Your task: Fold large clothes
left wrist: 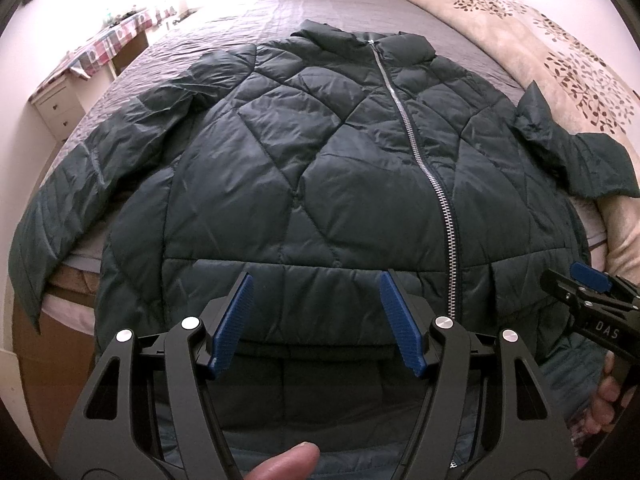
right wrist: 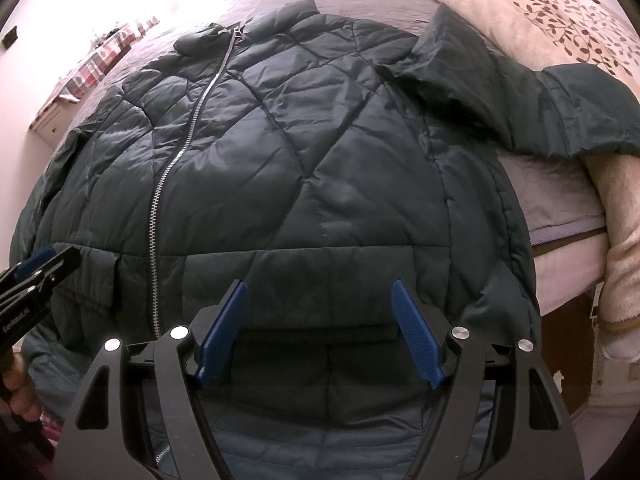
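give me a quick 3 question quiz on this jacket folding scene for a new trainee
1. True or false: the jacket is zipped shut, front side up.
2. Which of the jacket's sleeves lies on the beige leaf-print blanket? A) the one on the left tongs' side B) the one on the right tongs' side C) neither
3. Fill in: the left tongs and right tongs both stand ____ above the jacket's hem.

Key
1. True; the silver zipper runs closed to the collar.
2. B; that sleeve reaches onto the blanket.
3. Open, with nothing gripped.
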### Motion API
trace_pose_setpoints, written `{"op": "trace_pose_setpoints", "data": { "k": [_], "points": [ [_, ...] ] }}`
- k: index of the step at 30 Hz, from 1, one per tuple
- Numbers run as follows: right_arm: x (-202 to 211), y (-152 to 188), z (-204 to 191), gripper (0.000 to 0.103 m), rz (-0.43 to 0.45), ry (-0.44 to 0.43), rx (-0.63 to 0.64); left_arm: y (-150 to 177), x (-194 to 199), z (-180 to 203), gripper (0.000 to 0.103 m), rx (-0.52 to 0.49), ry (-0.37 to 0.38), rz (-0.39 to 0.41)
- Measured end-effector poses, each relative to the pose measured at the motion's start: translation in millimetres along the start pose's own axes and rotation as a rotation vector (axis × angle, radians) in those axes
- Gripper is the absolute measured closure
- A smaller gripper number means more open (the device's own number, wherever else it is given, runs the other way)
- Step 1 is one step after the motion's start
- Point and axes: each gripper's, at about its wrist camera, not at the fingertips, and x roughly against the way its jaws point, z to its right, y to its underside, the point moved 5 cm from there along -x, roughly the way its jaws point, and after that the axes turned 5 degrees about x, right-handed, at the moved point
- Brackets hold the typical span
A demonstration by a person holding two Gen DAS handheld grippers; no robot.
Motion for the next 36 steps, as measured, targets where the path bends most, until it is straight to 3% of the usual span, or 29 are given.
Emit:
{"op": "trace_pose_setpoints", "data": {
  "k": [23, 36],
  "points": [
    [5, -3, 13, 0.027, 0.027, 0.011, -0.044, 0, 0, 0, 0.037, -0.002, -0.002, -0.003],
    [12, -8, 51, 0.025, 0.070, 0.070, -0.120, 5, 0, -2, 0.037, -0.014, -0.012, -0.011]
  ]
}}
